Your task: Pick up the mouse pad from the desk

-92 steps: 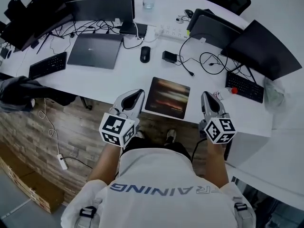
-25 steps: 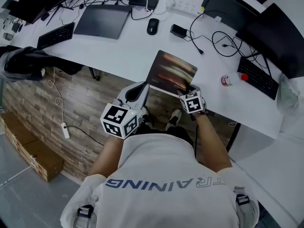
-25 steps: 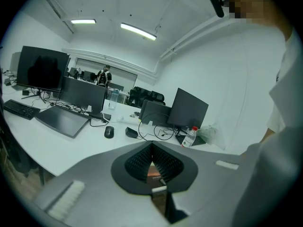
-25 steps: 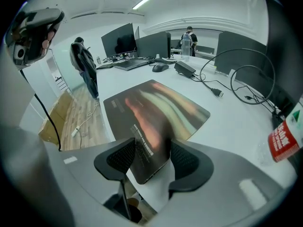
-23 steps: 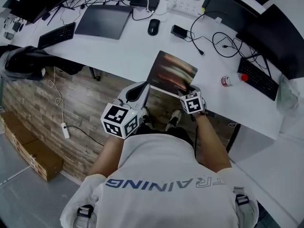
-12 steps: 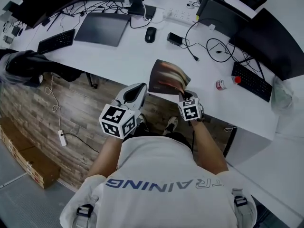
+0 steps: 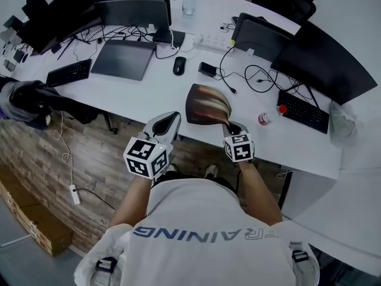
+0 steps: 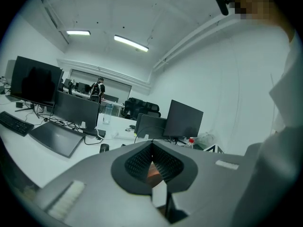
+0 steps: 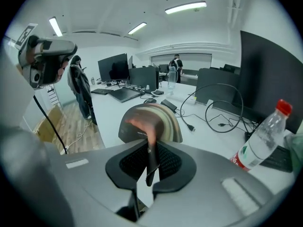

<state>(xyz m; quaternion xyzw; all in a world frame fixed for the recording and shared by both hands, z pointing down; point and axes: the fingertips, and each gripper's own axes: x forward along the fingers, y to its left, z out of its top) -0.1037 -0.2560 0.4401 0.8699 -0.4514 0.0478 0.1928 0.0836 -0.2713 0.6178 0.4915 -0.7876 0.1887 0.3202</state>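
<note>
The mouse pad (image 7: 207, 105), dark with brown and orange streaks, hangs bent and curled above the white desk (image 7: 146, 94). My right gripper (image 7: 231, 127) is shut on the pad's near right edge. In the right gripper view the thin edge sits pinched between the pads, right gripper (image 9: 150, 149), and the mouse pad (image 9: 150, 119) arches up beyond them. My left gripper (image 7: 170, 120) hovers just left of the pad over the desk's front edge, apart from it. In the left gripper view its jaws, left gripper (image 8: 152, 146), meet with nothing gripped.
A red-capped water bottle (image 7: 269, 114) lies right of the pad, by a keyboard (image 7: 302, 111) and loose cables (image 7: 262, 76). Farther back are a mouse (image 7: 179, 65), a closed laptop (image 7: 122, 59) and several monitors. A dark jacket (image 7: 30, 97) hangs at the left.
The right gripper closed on the pad's near edge and rose, peeling the pad off the desk so it now curls in the air. The left gripper lifted slightly.
</note>
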